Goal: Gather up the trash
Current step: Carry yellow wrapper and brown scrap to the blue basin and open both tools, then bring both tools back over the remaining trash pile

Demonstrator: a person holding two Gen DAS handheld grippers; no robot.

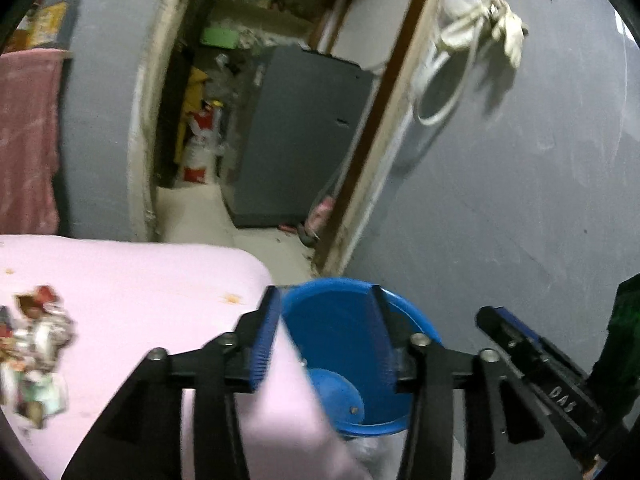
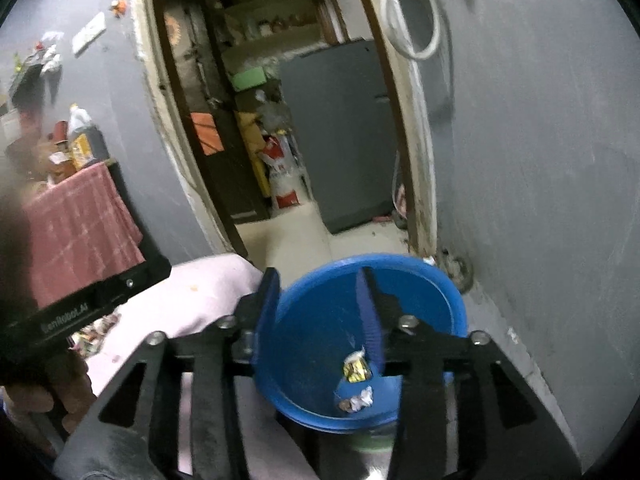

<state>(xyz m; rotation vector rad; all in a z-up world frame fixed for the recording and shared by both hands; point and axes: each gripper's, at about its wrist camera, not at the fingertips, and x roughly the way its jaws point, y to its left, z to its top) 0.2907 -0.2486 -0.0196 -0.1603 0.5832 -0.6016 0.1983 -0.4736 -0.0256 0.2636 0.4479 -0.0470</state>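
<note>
A blue plastic bin (image 1: 344, 364) stands on the floor beside the pink-sheeted bed (image 1: 132, 280). My left gripper (image 1: 326, 328) is open and empty above the bed's corner and the bin's rim. A pile of wrappers (image 1: 34, 356) lies on the bed at the left. In the right wrist view my right gripper (image 2: 320, 312) is open over the bin (image 2: 320, 360). A yellow wrapper (image 2: 355, 368) is in the bin just below the right finger, and a white crumpled wrapper (image 2: 360, 398) lies on the bin's bottom. Some wrappers (image 2: 94, 334) show on the bed.
A grey wall (image 1: 520, 200) is close on the right. An open doorway (image 1: 240, 120) ahead leads to a room with a grey fridge (image 1: 304, 136). A stand with a red cloth (image 2: 76, 232) and bottles is at the left. The other gripper's body (image 2: 80, 312) is at the left.
</note>
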